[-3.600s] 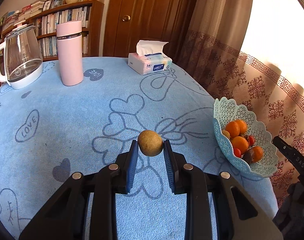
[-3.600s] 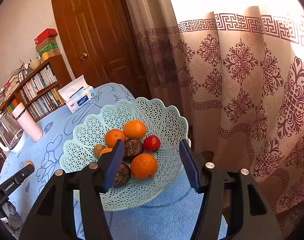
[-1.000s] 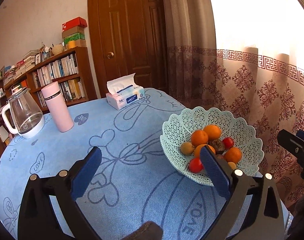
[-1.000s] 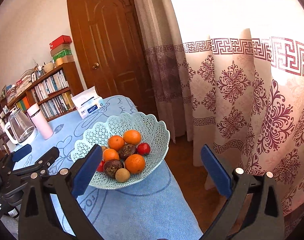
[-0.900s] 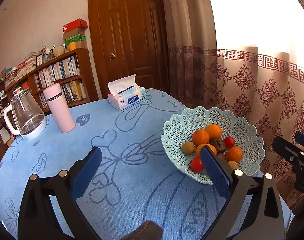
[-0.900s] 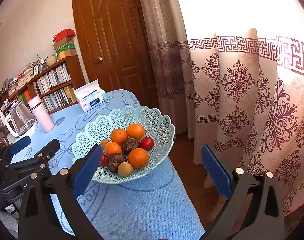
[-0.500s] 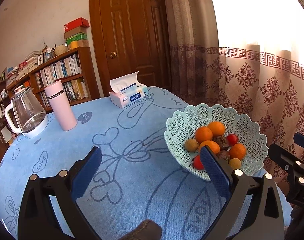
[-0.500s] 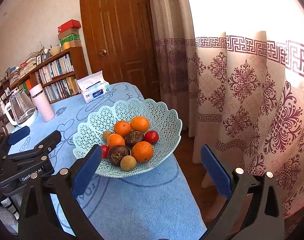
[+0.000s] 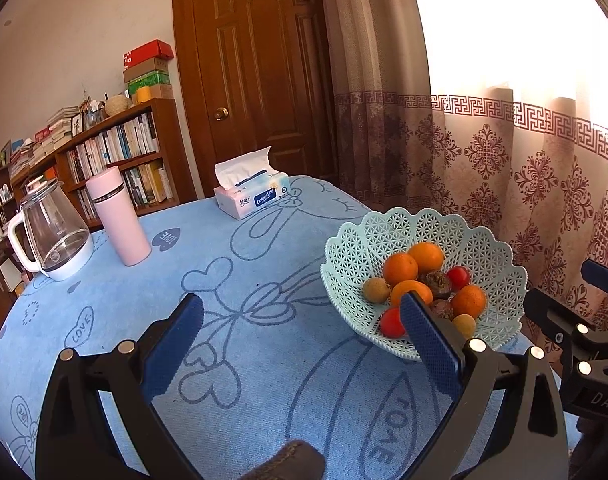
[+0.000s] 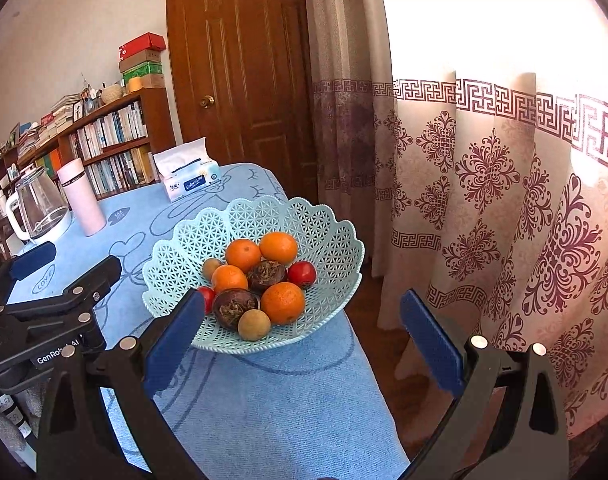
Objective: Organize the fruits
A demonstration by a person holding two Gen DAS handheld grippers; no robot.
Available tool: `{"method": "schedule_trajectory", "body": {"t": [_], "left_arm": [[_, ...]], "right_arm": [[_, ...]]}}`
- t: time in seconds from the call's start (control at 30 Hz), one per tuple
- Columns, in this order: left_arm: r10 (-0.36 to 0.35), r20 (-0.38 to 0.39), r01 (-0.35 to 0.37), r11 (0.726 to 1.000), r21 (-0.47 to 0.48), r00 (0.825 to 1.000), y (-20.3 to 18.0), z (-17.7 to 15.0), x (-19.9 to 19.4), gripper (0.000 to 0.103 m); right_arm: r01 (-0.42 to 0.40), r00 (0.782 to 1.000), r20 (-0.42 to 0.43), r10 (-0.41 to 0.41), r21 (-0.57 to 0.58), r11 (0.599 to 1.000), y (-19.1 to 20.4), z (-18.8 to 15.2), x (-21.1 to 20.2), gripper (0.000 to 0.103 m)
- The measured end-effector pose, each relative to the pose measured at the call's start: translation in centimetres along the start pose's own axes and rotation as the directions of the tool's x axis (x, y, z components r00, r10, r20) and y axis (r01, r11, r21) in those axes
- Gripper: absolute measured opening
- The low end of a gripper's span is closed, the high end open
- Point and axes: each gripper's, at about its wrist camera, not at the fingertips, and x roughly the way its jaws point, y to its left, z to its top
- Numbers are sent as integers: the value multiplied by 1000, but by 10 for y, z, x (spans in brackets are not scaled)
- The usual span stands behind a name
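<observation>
Although no loose fruit shows on the blue table point(image 9: 263, 344), the risks here lie mostly in what stands around it. Far left, the glass kettle point(image 9: 53, 236) and the pink flask point(image 9: 117, 216) are upright and close together; a careless sweep of an arm across that side could, I judge, topple the tall, narrow flask into the glass. Farther in, the tissue box point(image 9: 253, 196) sits well apart from everything and looks harmless.

The left gripper point(image 9: 299, 336) hovers above the cloth with its jaws spread wide and nothing between them. Its right pad overlaps the near rim of the basket point(image 9: 344, 252) in the left wrist view, though whether it touches cannot be told. A nudge there could slide the light plastic basket.

That matters because the basket, heaped with oranges point(image 10: 243, 255), small red fruits point(image 10: 302, 273), dark wrinkled fruits point(image 10: 234, 306) and a tan round one point(image 10: 254, 324), sits close to the table's right edge beside the curtain point(image 10: 504, 200). A push rightward might tip it to the floor, and the tan fruit near the low front rim would likely roll out first.

The right gripper point(image 10: 301, 338) is also wide and empty, hanging just before the basket.
</observation>
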Motion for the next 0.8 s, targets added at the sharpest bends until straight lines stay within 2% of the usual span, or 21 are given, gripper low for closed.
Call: {"method": "schedule_trajectory", "body": {"t": [0.8], "left_arm": [[27, -28, -27, 1000, 2, 999, -1, -3, 3, 98]], "right_arm": [[28, 1000, -7, -29, -66, 997, 10, -4, 4, 100]]}}
